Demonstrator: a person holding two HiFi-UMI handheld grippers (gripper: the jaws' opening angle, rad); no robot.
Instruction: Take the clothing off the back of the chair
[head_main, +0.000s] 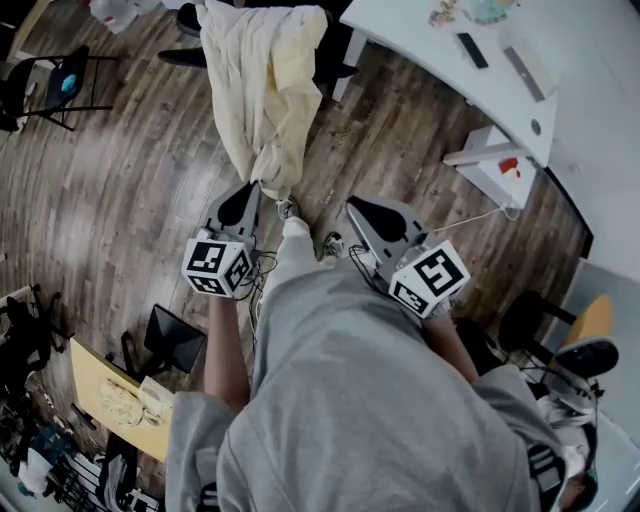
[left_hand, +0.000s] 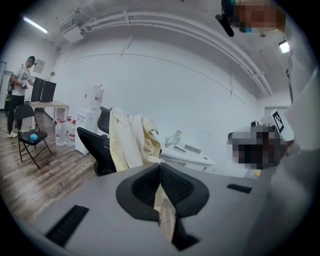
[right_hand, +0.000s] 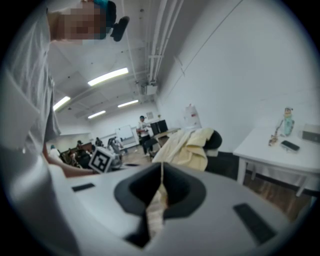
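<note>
most of the black chair (left_hand: 92, 150) is hidden under the cream garment (left_hand: 127, 140).

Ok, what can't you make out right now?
- Chair: its back is mostly covered by the clothing, all views.
- Right gripper: shut, a pale strip in the slit, right gripper view; cloth or padding, unclear.
- Small items on the white table: too small, right gripper view.

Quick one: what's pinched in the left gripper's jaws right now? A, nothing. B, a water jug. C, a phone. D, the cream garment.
D: the left gripper has its jaws closed on a strip of the garment, whose bulk hangs over the chair.
</note>
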